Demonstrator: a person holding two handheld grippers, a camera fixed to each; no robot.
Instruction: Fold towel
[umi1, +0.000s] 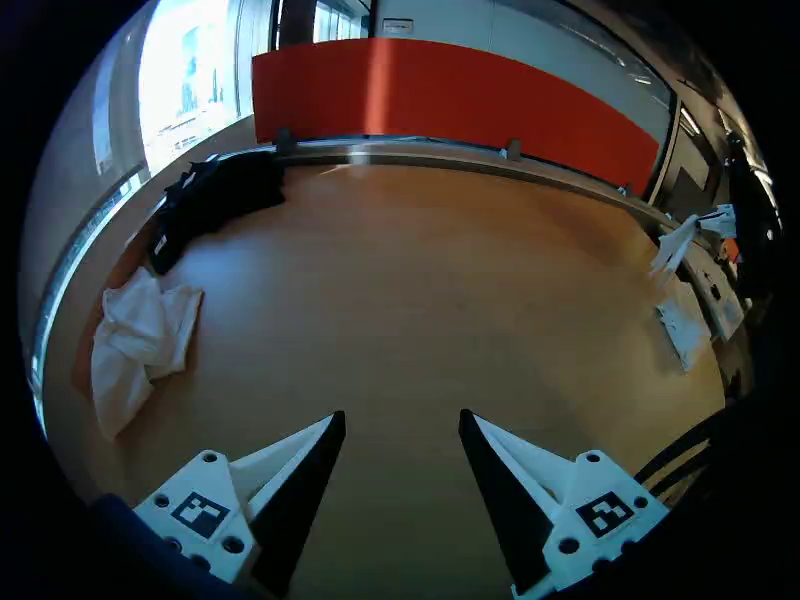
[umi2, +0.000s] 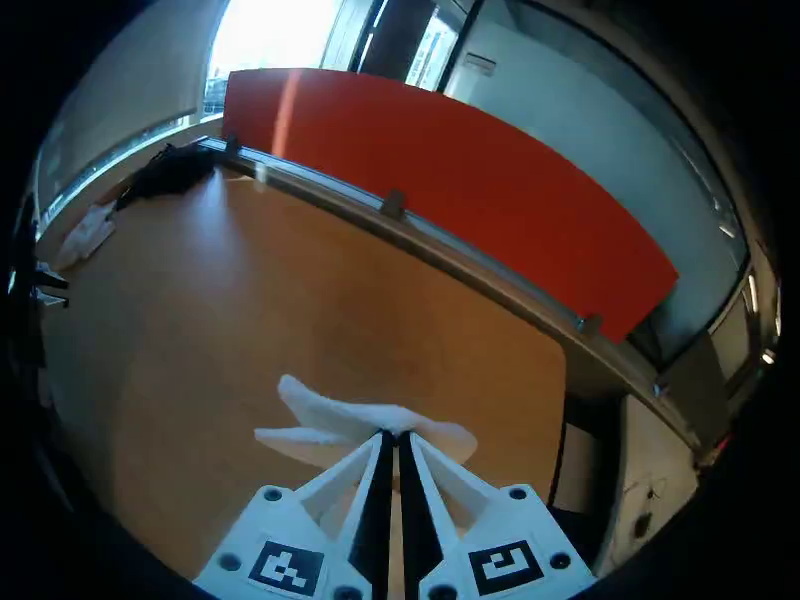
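A: Table (umi1: 420, 300), broad and wooden, with red panel (umi1: 450, 95) along far edge.
B: Towel (umi2: 340, 412), white, bunched near table's right end, clamped between closed fingers of right gripper (umi2: 394, 436).
A: Left gripper (umi1: 401, 414)?
B: Spread wide apart, low over bare wood.

Sunlit wooden table (umi1: 420, 290), orange divider panel (umi1: 450, 100) behind, bright window (umi1: 185, 80), pale wall (umi2: 600, 130)

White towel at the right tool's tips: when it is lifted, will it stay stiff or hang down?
Probably floppy: the white towel bunches into soft folds at the right tool. It looks thin, so it is likely light. Pushed, it would likely wrinkle rather than slide whole.
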